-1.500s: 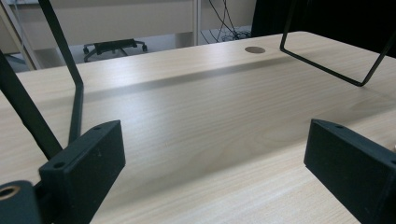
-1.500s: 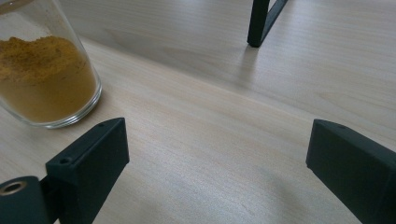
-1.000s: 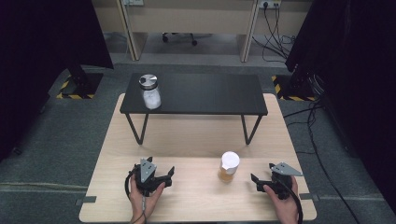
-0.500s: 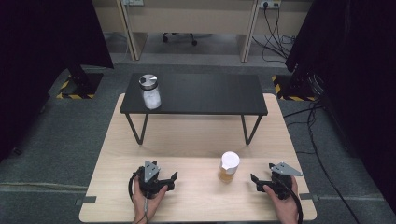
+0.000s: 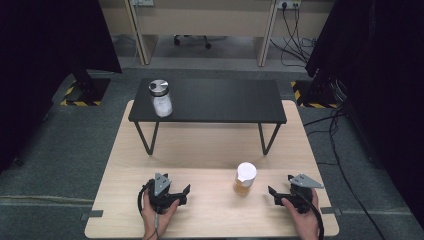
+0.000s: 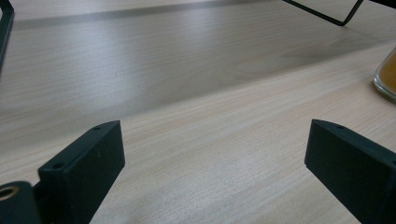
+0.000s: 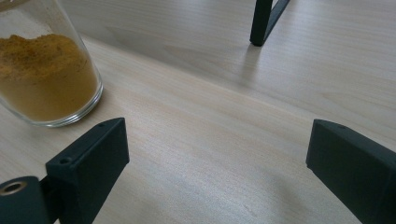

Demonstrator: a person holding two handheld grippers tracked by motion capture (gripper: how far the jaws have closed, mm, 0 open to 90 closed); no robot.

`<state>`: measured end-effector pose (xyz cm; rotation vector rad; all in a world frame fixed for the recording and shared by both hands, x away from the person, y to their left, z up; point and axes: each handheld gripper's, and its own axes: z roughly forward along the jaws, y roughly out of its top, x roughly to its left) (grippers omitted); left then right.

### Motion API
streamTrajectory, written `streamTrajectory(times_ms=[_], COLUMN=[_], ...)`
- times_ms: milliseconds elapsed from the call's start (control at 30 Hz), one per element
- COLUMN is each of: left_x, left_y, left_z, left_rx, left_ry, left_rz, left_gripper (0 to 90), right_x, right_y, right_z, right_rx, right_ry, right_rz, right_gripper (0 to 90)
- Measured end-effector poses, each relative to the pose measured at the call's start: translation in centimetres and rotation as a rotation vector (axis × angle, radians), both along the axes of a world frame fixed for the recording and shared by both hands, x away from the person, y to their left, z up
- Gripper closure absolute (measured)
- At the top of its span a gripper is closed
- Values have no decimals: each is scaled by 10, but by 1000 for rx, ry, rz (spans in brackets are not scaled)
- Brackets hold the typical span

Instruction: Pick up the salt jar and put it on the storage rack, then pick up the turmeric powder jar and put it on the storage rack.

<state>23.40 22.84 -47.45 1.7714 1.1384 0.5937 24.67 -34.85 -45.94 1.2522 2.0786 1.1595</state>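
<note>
No writing, label, brand or number can be read anywhere here. The white-lidded jar of orange powder (image 5: 245, 179) on the worktop (image 5: 215, 150) bears no legible label, nor does the metal-lidded jar (image 5: 160, 97) on the black bench (image 5: 225, 100). Yellow-and-black hazard stripes mark the floor plates (image 5: 305, 92) (a warning pattern, no words).

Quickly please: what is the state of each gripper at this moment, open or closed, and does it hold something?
Left gripper: open, holding nothing.
Right gripper: open, holding nothing; the glass jar of orange powder stands apart from it.
</note>
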Motion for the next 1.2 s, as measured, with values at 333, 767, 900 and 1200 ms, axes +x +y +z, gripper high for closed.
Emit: streamTrajectory(times_ms=[333,767,900,1200], left_x=[1,0,0,-1], left_y=[0,1,0,1], left_z=[0,0,0,0], left_rx=[0,-6,-4,-6], left_ry=[5,2,3,1], left_rz=[-4,-4,0,5], left_gripper=[45,45,45,46], right_x=[0,0,0,0], right_y=[0,1,0,1], right_z=[0,0,0,0], right_rx=[-2,-5,-2,-6], right_ry=[-1,-6,-4,-7], right_rz=[1,4,7,9], right_gripper=[61,61,61,61])
